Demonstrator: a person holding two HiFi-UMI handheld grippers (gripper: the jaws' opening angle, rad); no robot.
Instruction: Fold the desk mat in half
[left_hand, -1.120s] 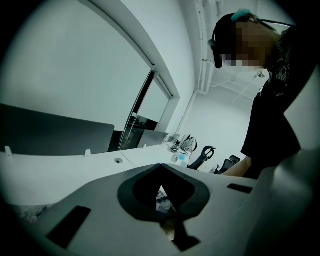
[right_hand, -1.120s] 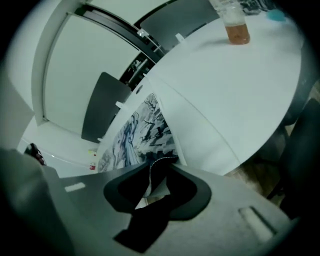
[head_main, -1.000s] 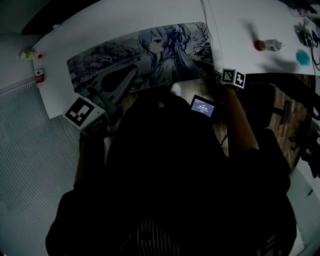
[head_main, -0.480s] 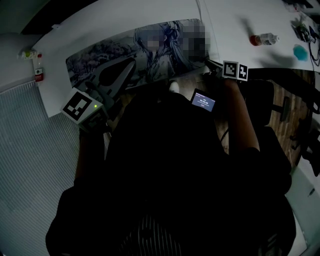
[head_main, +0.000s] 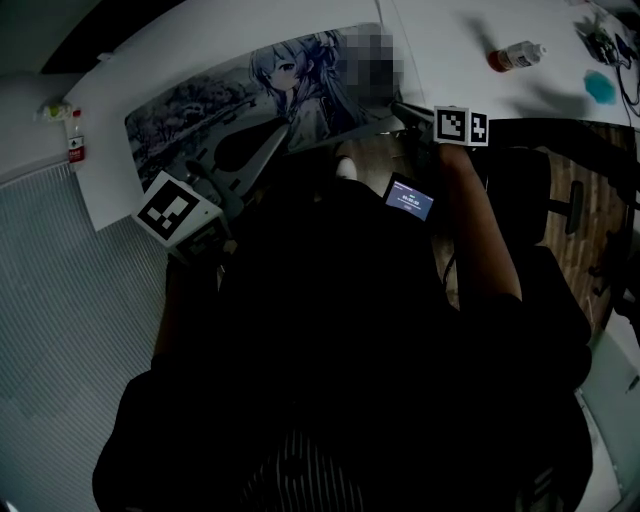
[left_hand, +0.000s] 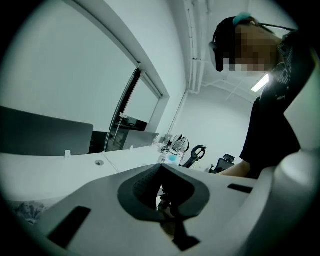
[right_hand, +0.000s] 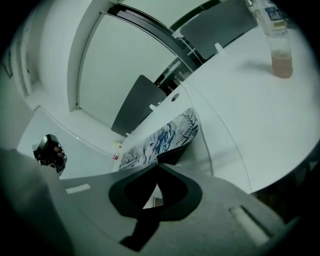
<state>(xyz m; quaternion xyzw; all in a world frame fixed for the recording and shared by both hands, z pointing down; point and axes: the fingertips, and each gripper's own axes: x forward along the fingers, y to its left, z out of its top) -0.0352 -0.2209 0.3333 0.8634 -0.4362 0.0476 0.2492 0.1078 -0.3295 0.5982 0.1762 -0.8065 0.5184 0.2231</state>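
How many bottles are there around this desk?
2: one bottle on the desk at far right, a red-labelled bottle by its left end. Others may be hidden.

Black short-sleeved T-shirt (head_main: 340, 330); black head-mounted camera (left_hand: 218, 47). Left gripper (left_hand: 161, 166): pale grey moulded jaws, dark ribbed pads (left_hand: 142, 187), white left marker cube (head_main: 178, 212) with black square pattern. Right gripper (right_hand: 157, 164): same build, right marker cube (head_main: 461, 126) showing two patterns.

On the tabletop (head_main: 450, 60), toward 11 o'clock: desk mat (head_main: 220, 115). Well apart on the same tabletop, at 1 o'clock: bottle (head_main: 515, 56). At the mat's 5 o'clock corner: right gripper (right_hand: 158, 164). Over its 6 o'clock edge: left gripper (left_hand: 161, 166). Beyond the tabletop's left end, at 10 o'clock: small bottle (head_main: 76, 140).
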